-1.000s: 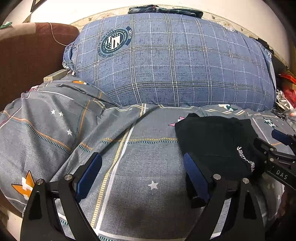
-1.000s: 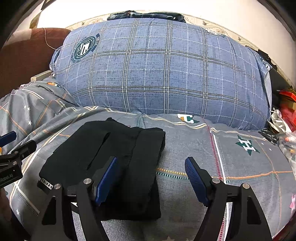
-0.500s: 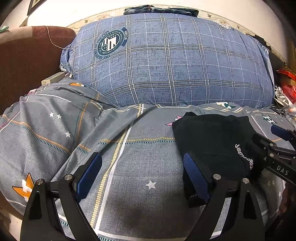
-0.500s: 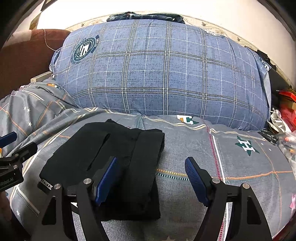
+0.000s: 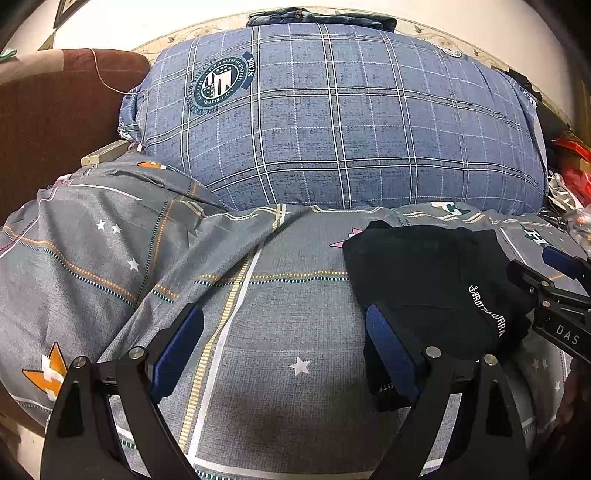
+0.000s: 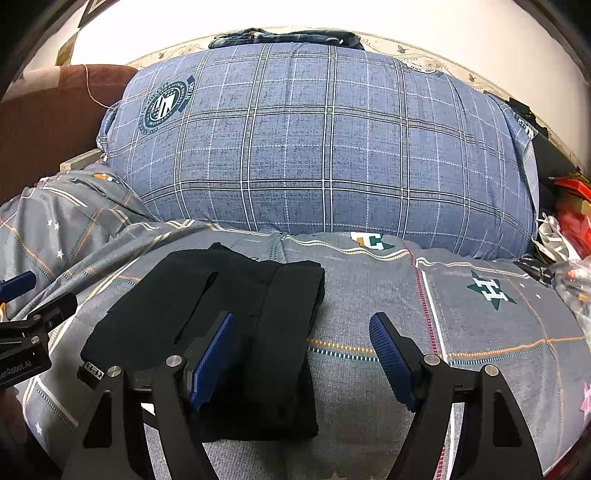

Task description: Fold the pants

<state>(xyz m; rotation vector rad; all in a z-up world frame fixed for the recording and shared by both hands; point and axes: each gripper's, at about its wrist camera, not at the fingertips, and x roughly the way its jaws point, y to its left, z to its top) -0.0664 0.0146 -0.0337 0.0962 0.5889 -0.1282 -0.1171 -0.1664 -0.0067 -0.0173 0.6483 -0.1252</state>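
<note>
The black pants (image 5: 436, 288) lie folded into a compact rectangle on the grey patterned bedsheet (image 5: 280, 317); they also show in the right wrist view (image 6: 229, 325). My left gripper (image 5: 284, 347) is open and empty, just left of the pants, its right finger by their near left edge. My right gripper (image 6: 303, 354) is open and empty, its left finger over the pants, its right finger over bare sheet. Each gripper shows at the edge of the other's view.
A big blue plaid pillow (image 5: 332, 122) fills the back of the bed (image 6: 325, 147). A brown headboard or sofa (image 5: 55, 122) stands at the left. Clutter with red bags (image 6: 569, 225) lies at the right edge. Folded dark clothes (image 5: 317, 18) sit atop the pillow.
Both views shift slightly; both grippers have drawn back a little from the pants. The pants lie still. Both grippers stay open.
</note>
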